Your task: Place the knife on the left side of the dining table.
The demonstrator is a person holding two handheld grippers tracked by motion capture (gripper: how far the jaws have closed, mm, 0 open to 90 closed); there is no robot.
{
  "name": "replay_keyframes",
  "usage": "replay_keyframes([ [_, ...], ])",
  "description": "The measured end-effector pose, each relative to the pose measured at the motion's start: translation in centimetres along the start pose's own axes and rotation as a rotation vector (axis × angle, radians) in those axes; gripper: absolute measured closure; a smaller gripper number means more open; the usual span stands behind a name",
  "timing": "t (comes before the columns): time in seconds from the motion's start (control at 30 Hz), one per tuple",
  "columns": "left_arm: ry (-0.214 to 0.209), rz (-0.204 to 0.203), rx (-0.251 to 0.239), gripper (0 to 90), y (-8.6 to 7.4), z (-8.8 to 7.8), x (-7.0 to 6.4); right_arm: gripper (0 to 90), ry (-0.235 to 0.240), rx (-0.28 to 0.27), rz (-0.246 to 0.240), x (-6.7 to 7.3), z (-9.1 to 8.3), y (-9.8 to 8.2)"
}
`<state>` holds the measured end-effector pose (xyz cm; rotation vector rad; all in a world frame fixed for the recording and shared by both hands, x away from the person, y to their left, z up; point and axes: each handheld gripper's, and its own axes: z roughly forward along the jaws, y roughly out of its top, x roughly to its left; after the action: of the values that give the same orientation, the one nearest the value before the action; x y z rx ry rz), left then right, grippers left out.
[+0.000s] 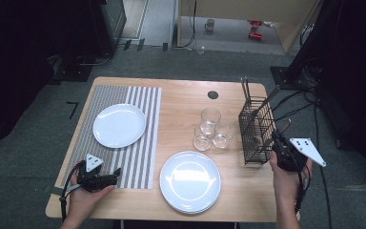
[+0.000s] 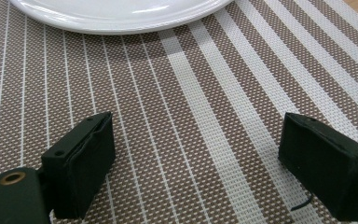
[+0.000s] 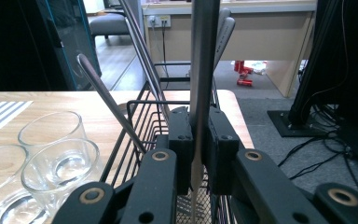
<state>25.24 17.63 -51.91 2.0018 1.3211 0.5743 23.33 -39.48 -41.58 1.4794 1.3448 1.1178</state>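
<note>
Wooden bench (image 1: 181, 102), grey carpet around. Right tool (image 3: 198, 140) clamped on a flat metal knife (image 3: 204, 70) standing upright in the black wire caddy (image 1: 256, 136). Likely stiff, light, slick; grip low on the blade, better nearer the handle. Left tool (image 2: 193, 163) wide open, empty, over the striped placemat (image 2: 177, 107).

A long, flat metal knife (image 3: 201, 70) stands almost straight up in the black wire basket (image 1: 256, 131) at the table's right side. Its top end is cut off, and it may be a different utensil.
</note>
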Motion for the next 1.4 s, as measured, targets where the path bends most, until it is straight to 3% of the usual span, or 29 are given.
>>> replay_keyframes([
  [0.2, 0.0, 0.0, 0.0, 11.1, 0.0, 0.0, 0.0, 83.2, 0.018, -0.016, 0.005, -0.3, 0.1, -0.4],
  [0.5, 0.0, 0.0, 0.0, 11.1, 0.0, 0.0, 0.0, 83.6, 0.012, 0.014, 0.008, -0.5, -0.3, 0.2],
  [1.4, 0.001, 0.003, -0.001, 11.1, 0.0, 0.0, 0.0, 83.6, 0.063, -0.073, -0.019, 1.1, -3.1, 5.3],
])
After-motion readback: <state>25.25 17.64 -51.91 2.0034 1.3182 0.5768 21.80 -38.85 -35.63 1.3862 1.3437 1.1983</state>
